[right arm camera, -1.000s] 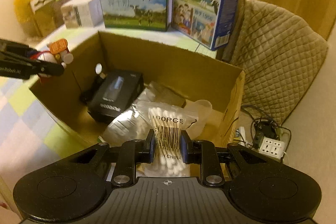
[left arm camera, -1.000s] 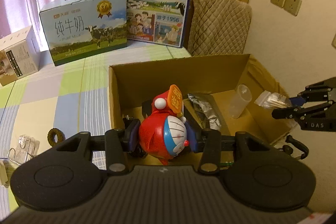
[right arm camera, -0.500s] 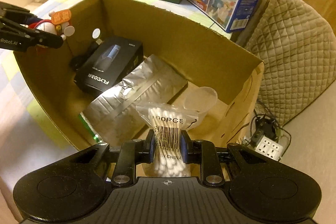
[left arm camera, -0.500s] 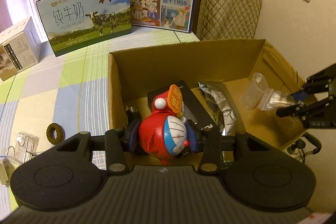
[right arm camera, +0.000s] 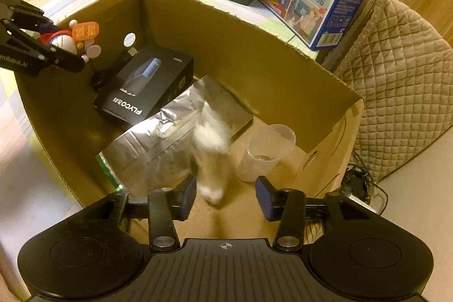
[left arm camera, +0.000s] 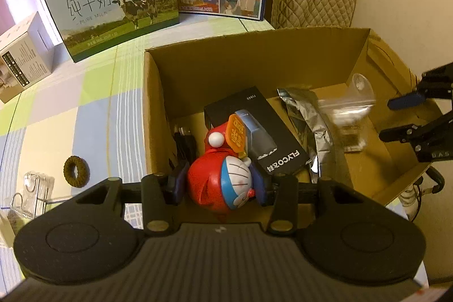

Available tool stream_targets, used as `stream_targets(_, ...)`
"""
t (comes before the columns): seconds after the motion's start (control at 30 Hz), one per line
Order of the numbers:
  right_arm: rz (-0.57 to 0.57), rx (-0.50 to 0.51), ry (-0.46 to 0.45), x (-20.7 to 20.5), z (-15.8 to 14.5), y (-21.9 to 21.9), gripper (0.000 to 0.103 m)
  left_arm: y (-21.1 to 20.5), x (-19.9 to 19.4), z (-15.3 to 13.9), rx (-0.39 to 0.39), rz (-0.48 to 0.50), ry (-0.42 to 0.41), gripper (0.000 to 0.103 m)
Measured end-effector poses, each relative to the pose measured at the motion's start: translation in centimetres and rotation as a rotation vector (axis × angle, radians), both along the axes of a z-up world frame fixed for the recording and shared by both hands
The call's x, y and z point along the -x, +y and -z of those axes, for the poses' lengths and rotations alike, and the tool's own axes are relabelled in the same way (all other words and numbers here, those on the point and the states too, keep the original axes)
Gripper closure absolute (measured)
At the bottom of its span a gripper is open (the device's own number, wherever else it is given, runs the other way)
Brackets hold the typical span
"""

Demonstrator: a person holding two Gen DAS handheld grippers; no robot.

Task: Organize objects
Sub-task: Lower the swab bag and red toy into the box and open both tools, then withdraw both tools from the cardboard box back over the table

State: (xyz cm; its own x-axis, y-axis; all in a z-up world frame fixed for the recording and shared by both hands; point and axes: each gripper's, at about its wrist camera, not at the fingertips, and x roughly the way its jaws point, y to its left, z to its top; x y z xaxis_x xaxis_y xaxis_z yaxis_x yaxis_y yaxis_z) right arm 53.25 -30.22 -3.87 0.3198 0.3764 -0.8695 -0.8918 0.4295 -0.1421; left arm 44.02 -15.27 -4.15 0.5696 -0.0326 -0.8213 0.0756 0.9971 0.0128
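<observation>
Red toy (left arm camera: 220, 183) in left gripper (left arm camera: 220, 186), over cardboard box (left arm camera: 254, 58).

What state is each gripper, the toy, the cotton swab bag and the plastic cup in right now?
left gripper: shut on the toy.
toy: held above the cardboard box.
right gripper: open.
cotton swab bag: released, blurred, dropping into the box.
plastic cup: upright in the box.
</observation>
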Motion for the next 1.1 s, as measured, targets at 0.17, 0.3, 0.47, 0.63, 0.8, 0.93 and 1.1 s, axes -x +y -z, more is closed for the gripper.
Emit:
stream_targets(0.17,0.008,-0.014,0.007,0.0,0.0,-0.2,0.055,-0.4,-0.3,0.3,0.001,-0.003,0.034,0.061)
stream_targets(0.3,0.017,-0.030,0.018,0.0,-0.1,-0.4,0.054,-0.6,-0.3,0.2,-0.012,-0.008,0.028,0.055)
stream_targets(0.47,0.024,-0.059,0.031,0.3,-0.6,-0.6,0.054,-0.6,-0.4,-0.1,-0.012,0.001,0.021,0.049)
stream_targets(0.63,0.035,-0.091,0.043,0.7,-0.9,-0.8,0.052,-0.7,-0.4,-0.1,-0.012,0.002,0.023,0.044)
stream_targets(0.8,0.046,-0.113,0.042,1.2,-1.4,-1.1,0.052,-0.9,-0.1,-0.4,-0.019,0.003,0.015,0.036)
stream_targets(0.93,0.054,-0.128,0.038,1.8,-1.7,-1.4,0.051,-1.0,0.2,-0.9,-0.020,0.002,-0.002,0.032)
stream_targets(1.1,0.070,-0.149,0.029,2.4,-2.2,-1.8,0.050,-1.1,0.7,-1.8,-0.016,0.003,-0.033,0.027)
